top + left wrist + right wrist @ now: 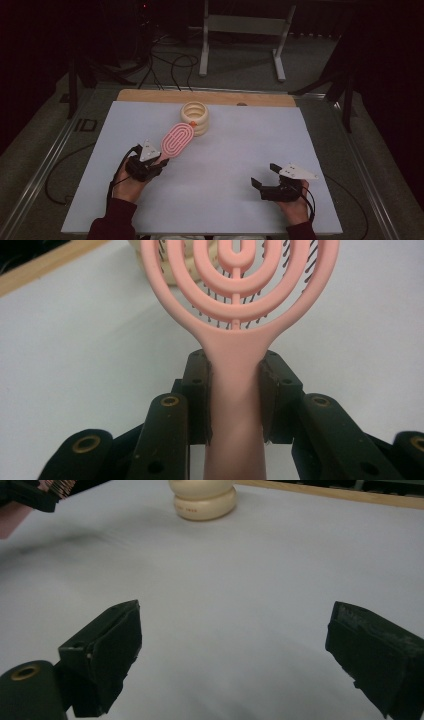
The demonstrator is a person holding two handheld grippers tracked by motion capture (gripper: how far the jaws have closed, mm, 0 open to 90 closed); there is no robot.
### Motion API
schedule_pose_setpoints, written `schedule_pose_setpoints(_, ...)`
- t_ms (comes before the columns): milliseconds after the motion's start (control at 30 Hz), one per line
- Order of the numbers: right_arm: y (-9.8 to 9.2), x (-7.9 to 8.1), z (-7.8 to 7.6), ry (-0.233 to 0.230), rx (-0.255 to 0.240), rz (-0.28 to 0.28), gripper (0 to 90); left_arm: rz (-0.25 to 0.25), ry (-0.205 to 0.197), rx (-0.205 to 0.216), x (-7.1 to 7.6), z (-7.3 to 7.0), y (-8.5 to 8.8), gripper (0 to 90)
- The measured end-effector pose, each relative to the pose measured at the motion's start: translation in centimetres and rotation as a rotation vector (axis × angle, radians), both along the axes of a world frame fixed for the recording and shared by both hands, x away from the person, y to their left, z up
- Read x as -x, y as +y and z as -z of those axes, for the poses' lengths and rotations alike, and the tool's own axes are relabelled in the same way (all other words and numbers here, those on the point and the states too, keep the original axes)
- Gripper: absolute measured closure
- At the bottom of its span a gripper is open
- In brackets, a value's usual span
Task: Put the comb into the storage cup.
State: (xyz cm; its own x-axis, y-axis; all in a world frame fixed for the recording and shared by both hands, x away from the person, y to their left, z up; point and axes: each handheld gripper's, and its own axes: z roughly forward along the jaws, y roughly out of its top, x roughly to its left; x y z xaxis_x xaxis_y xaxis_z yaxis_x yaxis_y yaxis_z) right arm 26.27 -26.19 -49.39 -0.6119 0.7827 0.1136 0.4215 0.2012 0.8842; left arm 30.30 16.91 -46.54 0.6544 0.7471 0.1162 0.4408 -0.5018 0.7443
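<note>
While the right gripper (263, 183) gapes, the left gripper (234, 390) clamps the pink brush (235, 330) handle.

Overhead view faces forward; gripper views skim the table (240, 150) closely.

The pink hairbrush (235, 365) is looking like smooth, matt plastic, the cream ribbed holder (202, 500) is showing a soft satin sheen, the table sheet (235, 165) is lying matt and paper-like over a bare wood edge (150, 96), and the black pads (112, 652) are appearing dull and rubbery
</note>
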Motion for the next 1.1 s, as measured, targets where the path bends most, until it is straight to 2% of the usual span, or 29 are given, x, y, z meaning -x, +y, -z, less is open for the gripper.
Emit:
schedule_pose_setpoints(233, 0.8, -1.0, -1.4, -0.002, -0.012, -0.012, 8.0, 0.002, -0.037, 0.006, 0.4, -0.8, -0.4, 69.8)
schedule_pose_setpoints(300, 1.7, -1.6, -2.2, 0.003, -0.013, -0.017, 8.0, 0.005, -0.047, 0.009, 0.6, -1.1, -0.6, 69.8)
schedule_pose_setpoints(433, 1.9, -1.8, -2.4, 0.003, -0.011, -0.021, 8.0, 0.013, -0.060, 0.013, 0.8, -1.4, -1.0, 69.8)
schedule_pose_setpoints(467, 3.0, -2.5, -3.1, 0.012, -0.012, -0.028, 7.9, 0.013, -0.066, 0.012, 0.9, -1.5, -1.2, 69.8)
schedule_pose_setpoints(833, 6.0, -4.4, -4.9, 0.036, -0.013, -0.077, 8.0, 0.022, -0.084, 0.008, 1.0, -1.5, -2.0, 69.8)
schedule_pose_setpoints(1100, 7.7, -5.8, -5.9, 0.044, -0.031, -0.099, 7.9, 0.024, -0.096, 0.006, 1.1, -1.5, -2.3, 69.8)
